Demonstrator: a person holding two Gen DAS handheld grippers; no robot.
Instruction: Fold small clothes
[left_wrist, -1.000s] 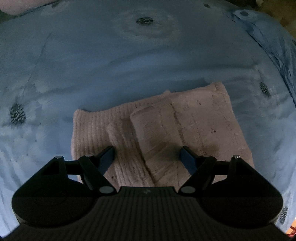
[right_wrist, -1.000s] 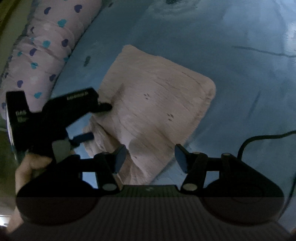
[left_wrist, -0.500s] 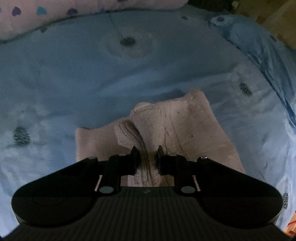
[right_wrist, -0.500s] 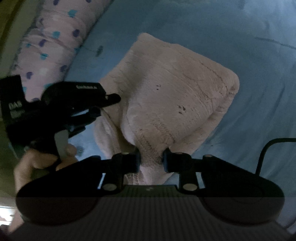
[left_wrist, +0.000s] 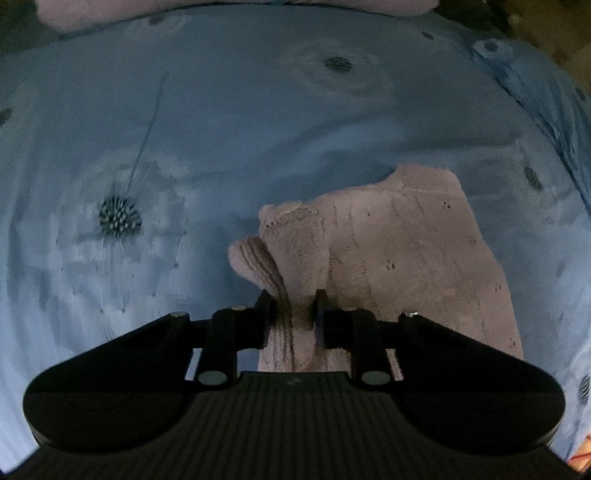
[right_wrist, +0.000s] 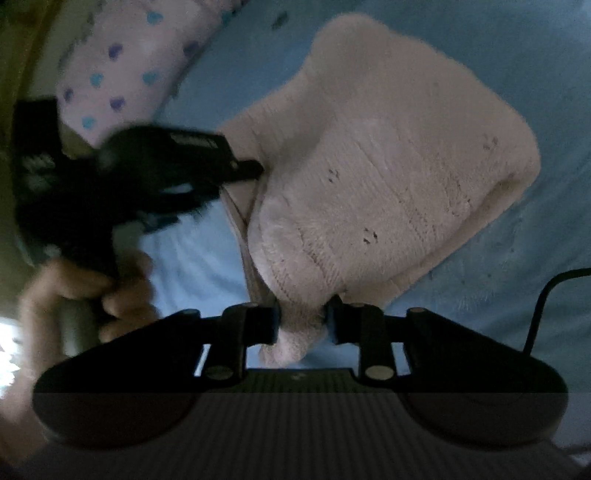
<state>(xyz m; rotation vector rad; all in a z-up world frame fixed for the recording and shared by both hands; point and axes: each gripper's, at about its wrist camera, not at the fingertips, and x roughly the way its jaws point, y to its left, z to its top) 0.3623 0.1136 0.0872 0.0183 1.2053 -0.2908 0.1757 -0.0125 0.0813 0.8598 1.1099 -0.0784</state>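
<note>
Both grippers have closed onto the pink knitted garment (left_wrist: 399, 258) since a second ago, when their jaws stood wide over it as it lay flat; its near edge is now lifted and bunched. After that pinch the jaws have just eased open a little, fabric still pressed between the pads. The left gripper (left_wrist: 293, 308) holds a ribbed fold at 6 o'clock, and the right gripper (right_wrist: 303, 319) holds a corner of the garment.

The garment rests on a bed with a blue sheet (left_wrist: 258, 140) printed with dandelion heads. A pale bolster (right_wrist: 125, 70) dotted with hearts lies along the edge at 10 o'clock in the right view.

Only the right view shows the person's hand (right_wrist: 88, 291), blurred, around the left gripper's handle, and a black cable (right_wrist: 543, 306) at 3 o'clock. Only the left view shows what may be floor at 1 o'clock.
</note>
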